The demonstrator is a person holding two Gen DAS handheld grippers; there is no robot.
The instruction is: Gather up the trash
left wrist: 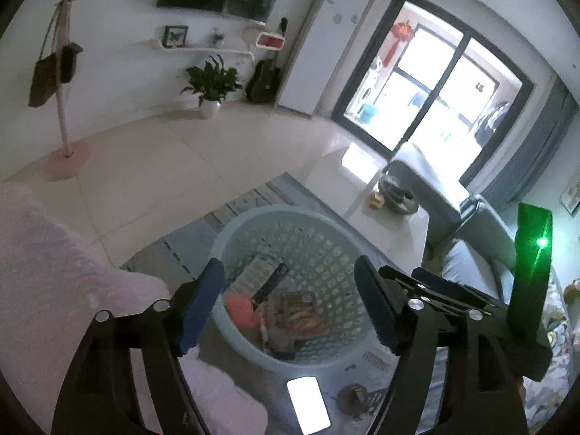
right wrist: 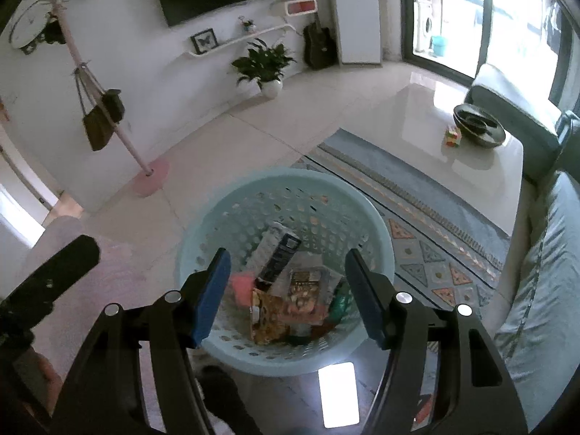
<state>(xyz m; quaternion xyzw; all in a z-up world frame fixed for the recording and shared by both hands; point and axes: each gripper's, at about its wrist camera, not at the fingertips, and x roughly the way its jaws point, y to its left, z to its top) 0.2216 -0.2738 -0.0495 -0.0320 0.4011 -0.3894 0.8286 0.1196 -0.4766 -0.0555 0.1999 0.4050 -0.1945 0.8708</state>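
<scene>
One basket (right wrist: 377, 250), one potted plant (right wrist: 262, 63), one guitar (right wrist: 319, 45), one coat stand (right wrist: 108, 108), two hanging bags (right wrist: 98, 127)

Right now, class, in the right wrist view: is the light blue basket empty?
No, the basket holds several pieces of trash, including a dark box and printed wrappers.

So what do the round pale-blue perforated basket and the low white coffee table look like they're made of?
Round pale-blue perforated basket: likely moulded plastic, matt, judging by its regular punched holes and smooth rolled rim. Low white coffee table: hard glossy top, perhaps lacquer, glass or stone; it mirrors the window light, so the exact material stays open.
</scene>
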